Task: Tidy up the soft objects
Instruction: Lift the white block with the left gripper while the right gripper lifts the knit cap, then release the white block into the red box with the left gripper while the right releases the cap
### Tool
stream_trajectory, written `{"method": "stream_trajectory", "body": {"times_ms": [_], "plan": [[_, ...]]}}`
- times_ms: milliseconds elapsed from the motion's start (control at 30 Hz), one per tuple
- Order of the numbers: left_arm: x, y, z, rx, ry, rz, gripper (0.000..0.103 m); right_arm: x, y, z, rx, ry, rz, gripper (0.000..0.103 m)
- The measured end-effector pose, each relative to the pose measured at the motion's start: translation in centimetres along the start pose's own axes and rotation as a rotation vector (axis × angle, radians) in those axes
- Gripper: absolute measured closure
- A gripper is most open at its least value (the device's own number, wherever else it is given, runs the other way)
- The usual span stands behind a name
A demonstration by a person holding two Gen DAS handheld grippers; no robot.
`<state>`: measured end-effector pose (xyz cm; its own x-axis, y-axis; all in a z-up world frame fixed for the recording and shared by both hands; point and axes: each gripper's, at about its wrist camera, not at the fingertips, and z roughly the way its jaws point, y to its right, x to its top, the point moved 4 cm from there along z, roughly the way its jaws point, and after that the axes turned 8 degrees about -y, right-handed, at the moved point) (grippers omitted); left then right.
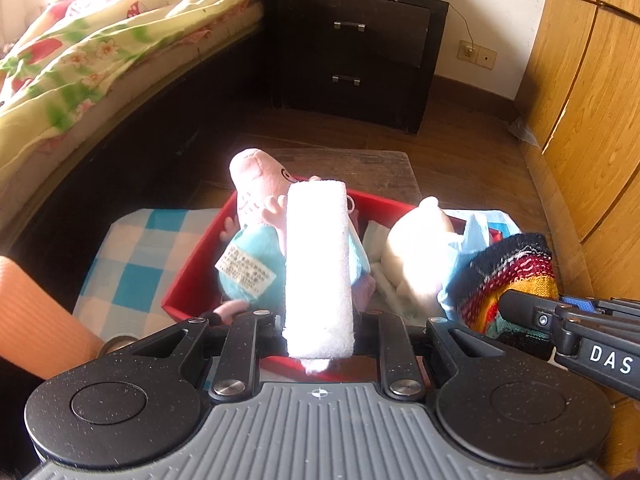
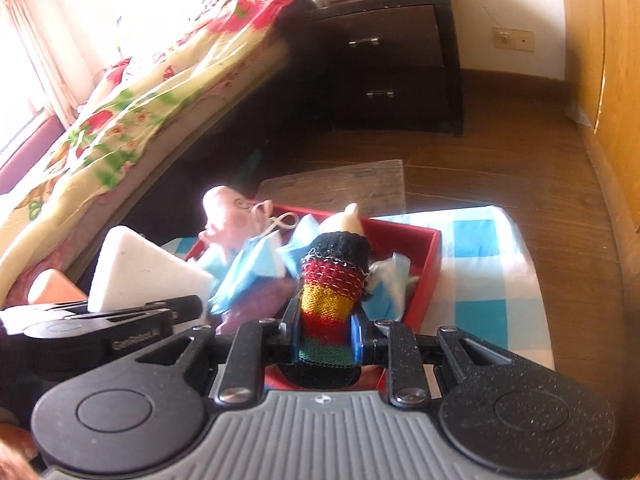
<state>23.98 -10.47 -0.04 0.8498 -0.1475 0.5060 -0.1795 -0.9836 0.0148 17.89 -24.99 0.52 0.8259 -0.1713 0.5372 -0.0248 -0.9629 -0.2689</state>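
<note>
Left gripper (image 1: pixel 318 320) clamps white sponge (image 1: pixel 318 264); right gripper (image 2: pixel 326 340) clamps striped knit (image 2: pixel 330 304); both above red box (image 2: pixel 432 256) holding plush pig (image 1: pixel 256 216).

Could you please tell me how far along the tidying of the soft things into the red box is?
Done: a pig plush and a white plush already lie in the red box. In hand: the left gripper holds a white sponge, and the right gripper holds a striped knit, both above the box. Left: setting those two down.
</note>
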Motion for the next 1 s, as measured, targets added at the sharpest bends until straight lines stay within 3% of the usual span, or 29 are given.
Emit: {"method": "stream_trajectory", "body": {"times_ms": [367,433,633,767,867,1000], "plan": [[2.2,-0.4,4.1,-0.024,-0.012,-0.022,0.077,1.9,0.5,4.8,-0.034,-0.009,-0.014,0.100],[2.3,-0.4,4.3,-0.019,0.000,-0.025,0.063,2.1,0.6,5.1,-0.034,0.012,-0.005,0.100],[3.0,-0.8,4.7,-0.044,0.033,-0.061,0.054,2.5,1.2,5.8,-0.060,0.026,-0.002,0.091],[3.6,0.2,5.3,-0.113,0.027,-0.087,0.052,2.8,1.9,5.7,-0.080,0.039,0.013,0.067],[3.9,1.3,5.3,-0.188,0.029,-0.108,0.050,3.0,2.4,5.1,-0.075,0.080,0.029,0.066],[4.3,1.6,4.5,-0.193,0.054,-0.116,0.048,3.5,3.3,4.5,-0.078,0.100,0.057,0.066]]}}
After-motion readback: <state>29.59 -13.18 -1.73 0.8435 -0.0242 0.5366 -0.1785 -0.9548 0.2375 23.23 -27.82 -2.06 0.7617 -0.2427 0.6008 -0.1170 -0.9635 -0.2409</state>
